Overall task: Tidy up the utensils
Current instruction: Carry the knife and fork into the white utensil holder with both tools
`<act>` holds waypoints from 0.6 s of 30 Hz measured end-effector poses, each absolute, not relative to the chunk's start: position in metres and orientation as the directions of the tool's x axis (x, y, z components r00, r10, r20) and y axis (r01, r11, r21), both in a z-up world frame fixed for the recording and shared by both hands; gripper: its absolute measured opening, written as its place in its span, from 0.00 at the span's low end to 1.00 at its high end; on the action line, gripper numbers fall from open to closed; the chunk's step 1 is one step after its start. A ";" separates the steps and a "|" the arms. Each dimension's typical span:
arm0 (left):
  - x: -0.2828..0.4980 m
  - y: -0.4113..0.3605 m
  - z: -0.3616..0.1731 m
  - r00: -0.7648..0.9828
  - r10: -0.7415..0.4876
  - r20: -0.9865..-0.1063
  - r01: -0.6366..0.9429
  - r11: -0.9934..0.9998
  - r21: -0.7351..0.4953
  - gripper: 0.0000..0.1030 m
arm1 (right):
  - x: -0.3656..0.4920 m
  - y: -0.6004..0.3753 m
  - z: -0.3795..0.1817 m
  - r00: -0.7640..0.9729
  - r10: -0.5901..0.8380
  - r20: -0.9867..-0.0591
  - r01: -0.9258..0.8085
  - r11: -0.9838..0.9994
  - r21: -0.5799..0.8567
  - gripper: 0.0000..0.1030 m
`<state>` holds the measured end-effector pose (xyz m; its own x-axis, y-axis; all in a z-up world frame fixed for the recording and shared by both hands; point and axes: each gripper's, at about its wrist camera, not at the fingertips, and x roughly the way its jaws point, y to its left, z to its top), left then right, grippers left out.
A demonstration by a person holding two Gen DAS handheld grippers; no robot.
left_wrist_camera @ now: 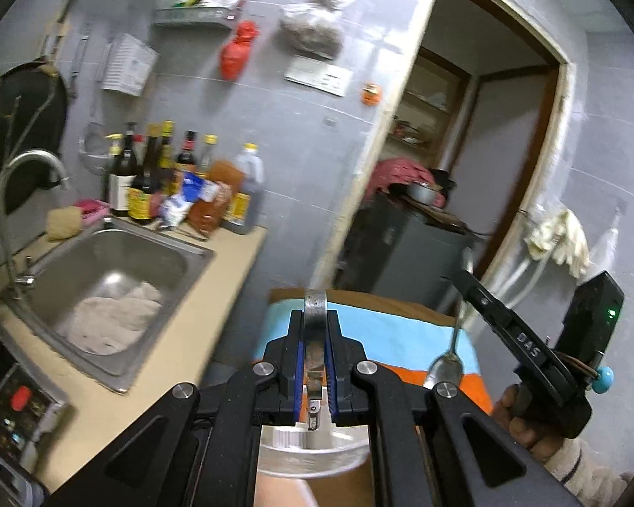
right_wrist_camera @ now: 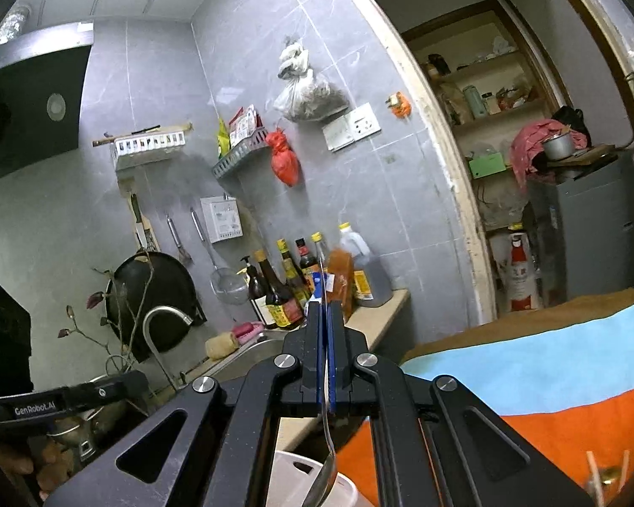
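Left gripper (left_wrist_camera: 315, 340) pinches a metal utensil handle (left_wrist_camera: 315, 317) upright, its working end hidden; right gripper (right_wrist_camera: 326, 325) clamps a spoon (right_wrist_camera: 323, 477), bowl hanging down over a white cup (right_wrist_camera: 291, 471).

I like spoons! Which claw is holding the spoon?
The right claw. It pinches a thin spoon by its handle, bowl hanging down. The left claw grips a wide, flat metal handle instead.

Black hand-held gripper (left_wrist_camera: 315, 338), blue finger pads (left_wrist_camera: 301, 363), silver screws, "DAS" lettering, beige sleeve.
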<state>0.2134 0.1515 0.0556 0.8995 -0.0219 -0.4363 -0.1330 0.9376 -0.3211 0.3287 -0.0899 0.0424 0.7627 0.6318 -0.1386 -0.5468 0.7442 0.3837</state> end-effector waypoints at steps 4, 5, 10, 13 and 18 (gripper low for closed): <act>0.227 0.177 0.032 0.886 0.006 -0.464 -0.177 0.928 -0.327 0.08 | 0.333 -0.066 0.024 0.754 0.636 -0.164 -0.555 0.751 0.359 0.02; 0.231 0.180 0.026 0.881 0.011 -0.474 -0.186 0.927 -0.326 0.08 | 0.334 -0.060 0.020 0.751 0.638 -0.172 -0.559 0.752 0.350 0.02; 0.247 0.186 0.002 0.861 0.002 -0.509 -0.191 0.929 -0.318 0.08 | 0.337 -0.039 -0.002 0.735 0.644 -0.213 -0.581 0.760 0.290 0.02; 0.251 0.183 -0.008 0.848 -0.010 -0.529 -0.181 0.934 -0.308 0.08 | 0.332 -0.031 -0.013 0.721 0.652 -0.236 -0.606 0.758 0.242 0.02; 0.252 0.175 -0.021 0.830 -0.029 -0.557 -0.170 0.938 -0.303 0.08 | 0.318 -0.026 -0.026 0.704 0.654 -0.277 -0.642 0.753 0.147 0.02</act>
